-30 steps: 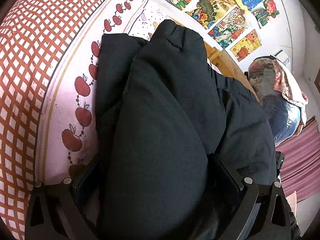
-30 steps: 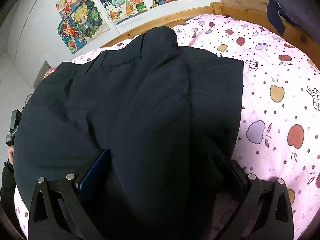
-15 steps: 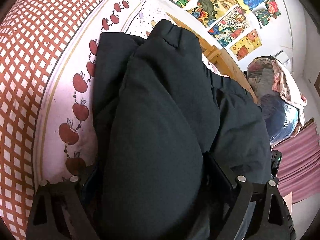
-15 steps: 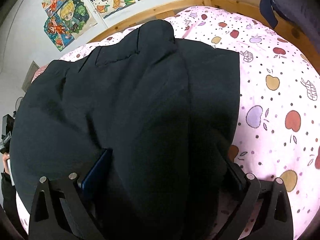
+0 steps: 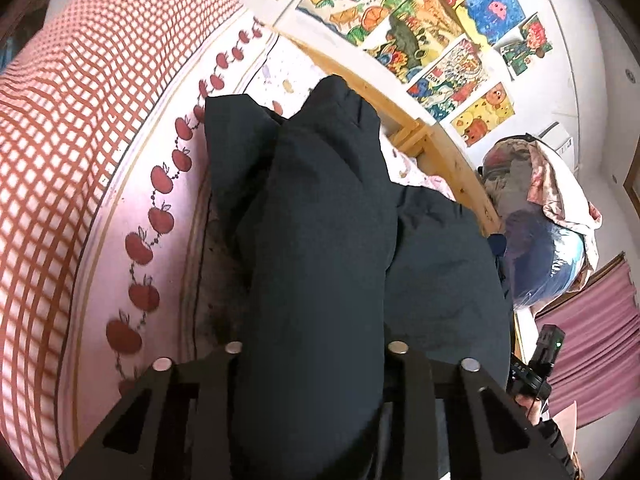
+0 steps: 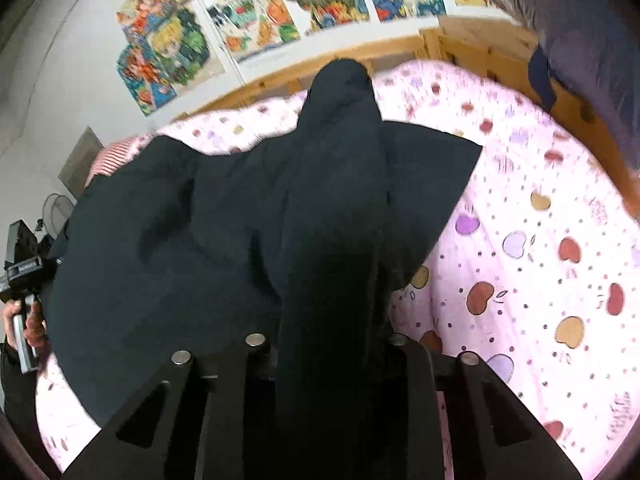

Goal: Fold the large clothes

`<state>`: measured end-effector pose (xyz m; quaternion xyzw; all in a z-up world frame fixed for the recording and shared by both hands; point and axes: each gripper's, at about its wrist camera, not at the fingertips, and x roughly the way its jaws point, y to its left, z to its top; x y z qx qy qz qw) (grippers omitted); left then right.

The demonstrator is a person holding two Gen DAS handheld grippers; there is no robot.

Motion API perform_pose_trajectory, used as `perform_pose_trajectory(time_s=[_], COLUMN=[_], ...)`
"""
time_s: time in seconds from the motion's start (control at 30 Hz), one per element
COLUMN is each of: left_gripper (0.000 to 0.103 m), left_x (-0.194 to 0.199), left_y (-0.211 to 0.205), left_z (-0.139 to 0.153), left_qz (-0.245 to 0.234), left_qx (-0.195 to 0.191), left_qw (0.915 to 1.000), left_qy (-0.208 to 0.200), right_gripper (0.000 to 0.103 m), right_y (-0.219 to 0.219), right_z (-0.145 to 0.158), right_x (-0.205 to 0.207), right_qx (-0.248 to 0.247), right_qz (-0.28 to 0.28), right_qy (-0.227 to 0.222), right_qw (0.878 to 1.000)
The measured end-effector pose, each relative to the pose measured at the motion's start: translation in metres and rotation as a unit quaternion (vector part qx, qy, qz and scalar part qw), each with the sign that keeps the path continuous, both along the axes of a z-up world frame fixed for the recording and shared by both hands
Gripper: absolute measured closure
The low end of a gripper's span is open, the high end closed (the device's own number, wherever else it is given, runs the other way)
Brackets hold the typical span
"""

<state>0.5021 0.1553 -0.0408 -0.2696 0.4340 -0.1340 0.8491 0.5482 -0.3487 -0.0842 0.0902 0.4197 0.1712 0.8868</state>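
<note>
- The left gripper [image 5: 312, 364] is clamped on a thick roll of the dark garment [image 5: 320, 260], its black jaws pressed in on both sides of the cloth
- From that grip the cloth runs away in a long ridge toward the far wooden bed frame [image 5: 436, 148], and more of it spreads low to the right
- Left of the garment lies a pillow [image 5: 60, 140] in red and white check, with a row of red apples printed along its pale border
- The garment rests on a pink bedsheet [image 6: 540, 280] dotted with apples and hearts, which fills the right side of the bed
- The right gripper [image 6: 328, 356] is likewise closed on a narrow bunched fold of the same garment, the fold standing up between the jaws and reaching toward the far rail
- To the left of that fold the cloth lies broad and flat over the bed; to its right a pointed corner sticks out over the sheet
- In the right wrist view a hand [image 6: 34, 320] holds the other tool's grip at the far left edge
- Bright cartoon posters [image 6: 280, 12] hang on the far white wall
- At the right, beyond the frame, sits a heap of bedding [image 5: 536, 216] with a pink curtain [image 5: 592, 336] near it
</note>
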Motion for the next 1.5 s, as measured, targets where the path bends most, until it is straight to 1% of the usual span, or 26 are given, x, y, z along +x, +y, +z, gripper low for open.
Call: perform_pose_trajectory(time_s=[0.07, 0.17, 0.27, 0.37, 0.53, 0.63, 0.73, 0.83, 0.9, 0.93, 1.03, 1.1, 1.13, 1.17, 1.2, 1.23, 1.27, 1.3, 1.33, 1.37, 1.4, 1.43, 1.5], left_gripper=[0.079, 0.08, 0.08, 0.08, 0.08, 0.08, 0.08, 0.08, 0.078, 0.077, 0.072, 0.059, 0.057, 0.051, 0.045, 0.042, 0.037, 0.032, 0.03, 0.026, 0.021, 0.019, 0.015], left_x=[-0.008, -0.026, -0.047, -0.07, -0.114, -0.137, -0.149, -0.15, -0.15, -0.149, -0.148, -0.149, -0.149, -0.149, -0.149, -0.149, -0.149, -0.149, -0.15, -0.151, -0.152, -0.154, -0.157], left_y=[-0.002, -0.002, -0.01, -0.017, -0.016, -0.011, -0.006, -0.003, -0.003, -0.004, -0.007, -0.008, -0.008, -0.009, -0.01, -0.011, -0.013, -0.014, -0.015, -0.016, -0.017, -0.02, -0.024], left_z=[0.01, 0.033, 0.056, 0.076, 0.093, 0.093, 0.082, 0.071, 0.065, 0.063, 0.056, 0.054, 0.053, 0.052, 0.052, 0.052, 0.053, 0.054, 0.055, 0.056, 0.058, 0.061, 0.066], left_qz=[0.002, 0.004, 0.004, 0.004, 0.009, 0.013, 0.02, 0.027, 0.03, 0.031, 0.038, 0.049, 0.058, 0.066, 0.072, 0.079, 0.083, 0.086, 0.089, 0.09, 0.093, 0.098, 0.104], left_qx=[-0.006, -0.027, -0.008, 0.0, 0.003, 0.011, 0.014, 0.018, 0.03, 0.037, 0.063, 0.084, 0.102, 0.117, 0.128, 0.141, 0.149, 0.155, 0.161, 0.165, 0.174, 0.186, 0.206], left_qw=[1.0, 0.9995, 0.9997, 0.9994, 0.999, 0.9989, 0.999, 0.9989, 0.9986, 0.9983, 0.9969, 0.9949, 0.9929, 0.9908, 0.989, 0.9868, 0.9853, 0.984, 0.9829, 0.9821, 0.9801, 0.9775, 0.9725], left_qy=[-0.004, -0.014, -0.025, -0.034, -0.044, -0.044, -0.037, -0.035, -0.033, -0.032, -0.029, -0.025, -0.022, -0.018, -0.014, -0.012, -0.011, -0.011, -0.013, -0.015, -0.018, -0.022, -0.028], right_gripper=[0.083, 0.084, 0.085, 0.085, 0.085, 0.085, 0.085, 0.085, 0.084, 0.082, 0.078, 0.075, 0.071, 0.066, 0.062, 0.051, 0.038, 0.032, 0.021, 0.015, 0.013, 0.011, 0.011], right_y=[0.001, 0.002, 0.001, -0.002, -0.009, -0.008, -0.006, -0.003, -0.001, 0.0, 0.004, 0.004, 0.005, 0.004, 0.004, 0.005, 0.004, 0.004, 0.003, 0.004, 0.002, 0.001, -0.002], right_z=[0.016, 0.038, 0.055, 0.066, 0.082, 0.084, 0.081, 0.074, 0.066, 0.063, 0.058, 0.056, 0.057, 0.058, 0.06, 0.061, 0.062, 0.063, 0.064, 0.066, 0.069, 0.071, 0.074], right_x=[-0.009, -0.024, -0.045, -0.068, -0.097, -0.115, -0.126, -0.134, -0.137, -0.137, -0.144, -0.145, -0.146, -0.146, -0.146, -0.147, -0.148, -0.149, -0.151, -0.155, -0.158, -0.159, -0.161], right_qx=[0.004, 0.004, 0.001, 0.001, 0.002, 0.003, -0.001, -0.014, -0.03, -0.042, -0.074, -0.092, -0.096, -0.104, -0.109, -0.114, -0.121, -0.129, -0.135, -0.139, -0.145, -0.148, -0.151], right_qz=[0.008, 0.02, 0.037, 0.048, 0.06, 0.066, 0.065, 0.055, 0.044, 0.039, 0.029, 0.021, 0.018, 0.012, 0.006, -0.002, -0.012, -0.022, -0.032, -0.04, -0.049, -0.054, -0.067], right_qy=[-0.019, -0.038, -0.053, -0.063, -0.077, -0.079, -0.081, -0.083, -0.079, -0.078, -0.078, -0.078, -0.078, -0.078, -0.078, -0.078, -0.079, -0.082, -0.09, -0.098, -0.111, -0.114, -0.117], right_qw=[1.0, 0.999, 0.998, 0.997, 0.995, 0.995, 0.995, 0.995, 0.995, 0.995, 0.994, 0.992, 0.992, 0.991, 0.991, 0.99, 0.989, 0.988, 0.986, 0.985, 0.982, 0.981, 0.979])
